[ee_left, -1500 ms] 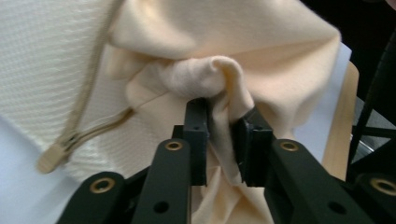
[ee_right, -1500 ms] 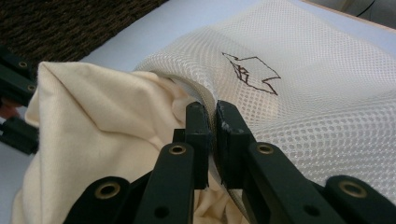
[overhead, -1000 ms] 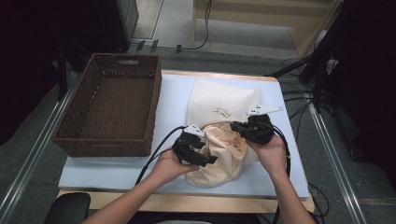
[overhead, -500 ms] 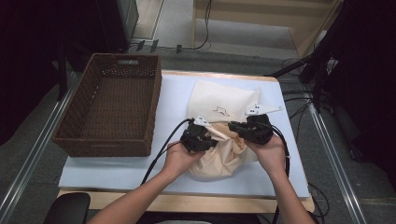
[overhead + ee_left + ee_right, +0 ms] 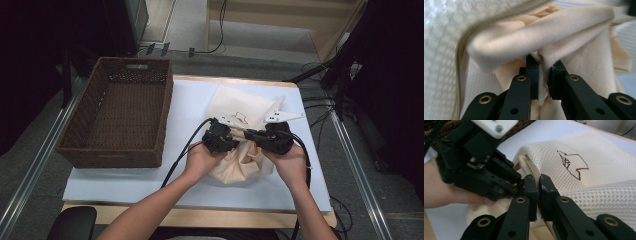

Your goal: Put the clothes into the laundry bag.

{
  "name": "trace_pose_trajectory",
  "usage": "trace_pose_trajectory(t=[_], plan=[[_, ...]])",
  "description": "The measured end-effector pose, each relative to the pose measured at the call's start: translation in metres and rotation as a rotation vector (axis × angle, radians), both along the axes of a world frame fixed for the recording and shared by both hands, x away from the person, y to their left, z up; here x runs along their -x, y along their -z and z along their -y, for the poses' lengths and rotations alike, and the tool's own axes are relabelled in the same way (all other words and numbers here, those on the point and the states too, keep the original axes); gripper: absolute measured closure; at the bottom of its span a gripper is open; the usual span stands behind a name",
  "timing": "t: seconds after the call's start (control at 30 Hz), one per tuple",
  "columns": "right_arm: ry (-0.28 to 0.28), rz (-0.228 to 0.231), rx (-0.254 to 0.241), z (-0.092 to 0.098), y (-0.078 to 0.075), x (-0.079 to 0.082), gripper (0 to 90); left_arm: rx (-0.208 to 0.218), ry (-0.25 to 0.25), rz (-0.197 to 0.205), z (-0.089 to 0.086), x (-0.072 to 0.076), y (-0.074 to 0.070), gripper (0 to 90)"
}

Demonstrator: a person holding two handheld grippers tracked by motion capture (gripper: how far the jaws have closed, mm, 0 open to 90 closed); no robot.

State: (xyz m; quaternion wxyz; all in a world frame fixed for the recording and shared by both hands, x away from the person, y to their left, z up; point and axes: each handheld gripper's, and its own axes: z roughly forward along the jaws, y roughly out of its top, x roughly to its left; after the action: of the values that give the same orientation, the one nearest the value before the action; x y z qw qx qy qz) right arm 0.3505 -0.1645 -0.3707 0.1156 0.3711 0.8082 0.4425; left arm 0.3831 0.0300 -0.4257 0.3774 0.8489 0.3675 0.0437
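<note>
Left claw [image 5: 543,75] (just closing) pinches cloth [image 5: 579,40].

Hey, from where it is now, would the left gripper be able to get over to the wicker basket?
Probably yes. The table between the left gripper and the wicker basket is bare, but the gripper is shut on the beige cloth, so the cloth would trail along.

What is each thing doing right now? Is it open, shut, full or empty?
Mesh laundry bag: lying flat, zipper mouth open.
Cream cloth: bunched up, partly out of the bag.
Left gripper: shut on the cloth.
Right gripper: shut on the bag's zipper edge.
Wicker basket: empty.
</note>
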Motion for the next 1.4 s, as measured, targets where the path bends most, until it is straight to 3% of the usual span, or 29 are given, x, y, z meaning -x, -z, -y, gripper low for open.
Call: trace_pose_trajectory(t=[0.07, 0.23, 0.37, 0.53, 0.7, 0.87, 0.93, 1.03, 1.2, 1.4], plan=[[-0.006, 0.002, 0.003, -0.001, 0.0, 0.001, 87.0, 0.014, -0.016, 0.003, 0.0, -0.003, -0.002, 82.4], [-0.006, 0.001, -0.017, 0.003, -0.002, 0.001, 87.5, 0.063, -0.053, 0.071, -0.003, -0.001, -0.009, 82.5], [0.0, -0.006, -0.007, 0.003, -0.001, 0.001, 87.5, 0.032, -0.073, 0.062, 0.001, -0.01, -0.002, 82.4], [-0.004, -0.017, -0.005, 0.002, 0.001, 0.0, 87.7, 0.035, -0.083, 0.017, 0.0, -0.021, 0.01, 81.0], [-0.01, -0.024, 0.01, 0.001, 0.005, -0.001, 87.6, 0.058, -0.069, -0.029, -0.006, -0.026, 0.01, 77.1], [-0.001, -0.024, 0.011, 0.002, 0.006, -0.002, 87.6, 0.054, -0.03, -0.008, -0.012, -0.02, 0.0, 70.3], [0.003, -0.028, 0.008, 0.003, 0.006, -0.002, 87.6, 0.067, -0.029, 0.011, -0.015, -0.017, -0.006, 64.3], [0.003, -0.024, 0.007, 0.005, 0.006, -0.003, 87.6, 0.102, -0.017, -0.001, -0.022, -0.014, -0.015, 56.1], [0.009, -0.027, 0.008, 0.005, 0.006, -0.002, 87.6, 0.096, 0.011, -0.017, -0.032, -0.004, -0.025, 48.9], [0.011, -0.021, 0.009, 0.006, 0.005, -0.002, 87.5, 0.049, 0.054, -0.008, -0.043, 0.015, -0.029, 42.4]])
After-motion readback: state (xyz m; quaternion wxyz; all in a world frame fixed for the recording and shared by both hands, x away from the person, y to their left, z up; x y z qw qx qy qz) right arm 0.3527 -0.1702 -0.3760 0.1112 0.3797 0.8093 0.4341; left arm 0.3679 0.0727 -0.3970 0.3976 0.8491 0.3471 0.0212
